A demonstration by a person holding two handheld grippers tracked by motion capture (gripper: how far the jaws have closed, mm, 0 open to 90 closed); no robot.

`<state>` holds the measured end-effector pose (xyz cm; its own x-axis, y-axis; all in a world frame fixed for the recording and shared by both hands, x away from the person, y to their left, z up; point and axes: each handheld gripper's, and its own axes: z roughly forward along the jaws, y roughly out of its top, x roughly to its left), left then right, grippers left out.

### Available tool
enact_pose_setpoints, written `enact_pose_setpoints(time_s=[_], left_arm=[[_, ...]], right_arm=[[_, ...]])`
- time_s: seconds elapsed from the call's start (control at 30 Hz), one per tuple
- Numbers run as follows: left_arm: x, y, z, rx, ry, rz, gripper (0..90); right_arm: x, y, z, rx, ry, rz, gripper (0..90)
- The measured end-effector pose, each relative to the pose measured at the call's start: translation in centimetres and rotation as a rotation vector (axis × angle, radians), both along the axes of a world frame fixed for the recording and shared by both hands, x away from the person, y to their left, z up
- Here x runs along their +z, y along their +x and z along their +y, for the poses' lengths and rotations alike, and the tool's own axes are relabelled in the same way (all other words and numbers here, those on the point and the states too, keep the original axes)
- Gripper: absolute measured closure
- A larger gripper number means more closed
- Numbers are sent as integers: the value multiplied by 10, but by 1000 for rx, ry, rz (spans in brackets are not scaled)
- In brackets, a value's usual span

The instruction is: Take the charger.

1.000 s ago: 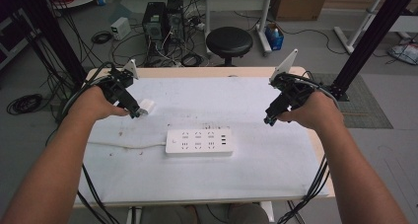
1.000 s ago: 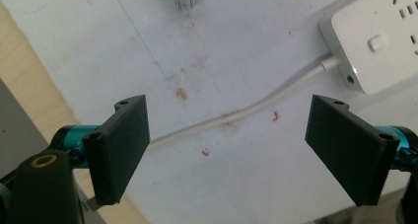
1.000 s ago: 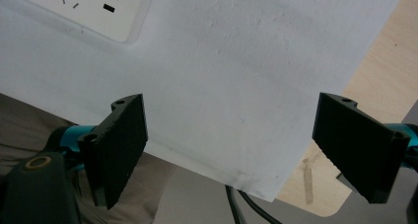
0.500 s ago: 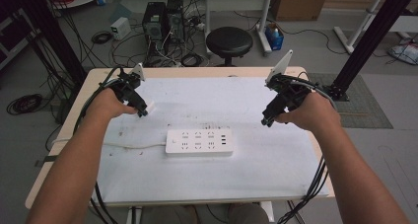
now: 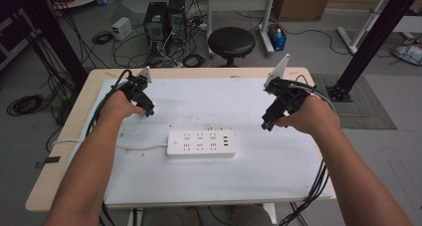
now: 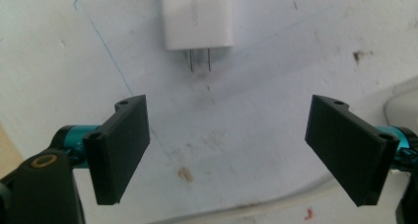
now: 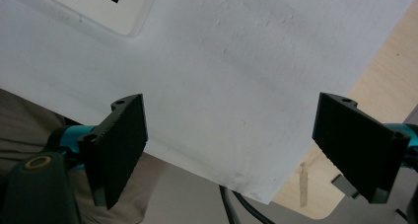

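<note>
High view: left claw [image 5: 148, 110] now bare at bench [image 5: 298, 186] 10 o'clock; white charger [image 5: 151, 105], carried a second ago, lies just beside it, 10 o'clock from power strip [image 5: 200, 143]. Looks just set down. Right claw [image 5: 266, 125] idle at 2 o'clock.

Left gripper view: claw released, jaws wide apart; charger prongs point toward it; faint grey print along charger, unreadable.

Right gripper view: claw released, nothing held.

White-topped table [image 5: 278, 171]: power strip [image 5: 200, 143], charger plug [image 6: 197, 18].

Round black padded stool [image 5: 231, 41] at twelve o'clock; two black metal computer towers [image 5: 164, 18] at eleven; coiled black cable [image 5: 24, 105] at nine.
</note>
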<state>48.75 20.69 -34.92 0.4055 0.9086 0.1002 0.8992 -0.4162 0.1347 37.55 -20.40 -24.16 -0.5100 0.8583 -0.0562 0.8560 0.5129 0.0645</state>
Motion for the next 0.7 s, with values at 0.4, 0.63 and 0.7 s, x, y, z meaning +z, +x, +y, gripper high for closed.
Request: enact_pose_setpoints(time_s=[0.4,0.63,0.7], left_arm=[[-28,25,-1,47,6,20,172],[-42,34,-3,65,21,19,173],[-44,36,-2,70,19,15,173]], right_arm=[[-4,-1,4,5,-6,11,131],[-8,-1,4,13,-19,20,131],[-8,-2,4,16,-15,17,131]])
